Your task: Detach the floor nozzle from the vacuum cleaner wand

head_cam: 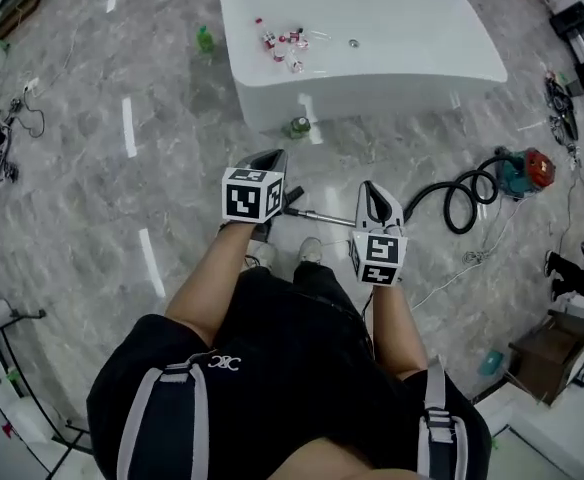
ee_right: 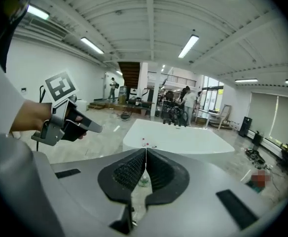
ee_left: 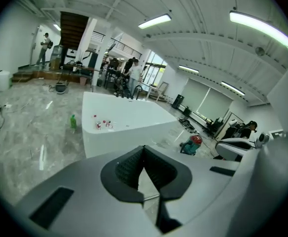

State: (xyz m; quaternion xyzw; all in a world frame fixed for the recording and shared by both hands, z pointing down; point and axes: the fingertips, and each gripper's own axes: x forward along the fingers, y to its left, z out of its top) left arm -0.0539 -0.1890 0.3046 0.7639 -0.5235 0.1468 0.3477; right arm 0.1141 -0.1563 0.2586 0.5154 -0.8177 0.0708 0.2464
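Both grippers clenched, nothing held. Left gripper [head_cam: 274, 155]: jaws pressed together, tips closed on air. Right gripper [ee_right: 145, 150]: same, jaws meeting, empty.

Reference is the white tub [head_cam: 372, 78]. The vacuum wand [head_cam: 328, 217] lies flat on the floor on the near side of the tub, between my two grippers. Its nozzle end runs under my left gripper, so the floor nozzle is mostly hidden there. Neither gripper touches the wand.

The black hose [head_cam: 461, 204] loops off the wand's other end, near the tub's right corner, to the teal and red vacuum body [head_cam: 523, 171]. A green bottle [head_cam: 299, 126] stands just beside the tub's near wall. Small bottles [head_cam: 282, 40] sit inside the tub.
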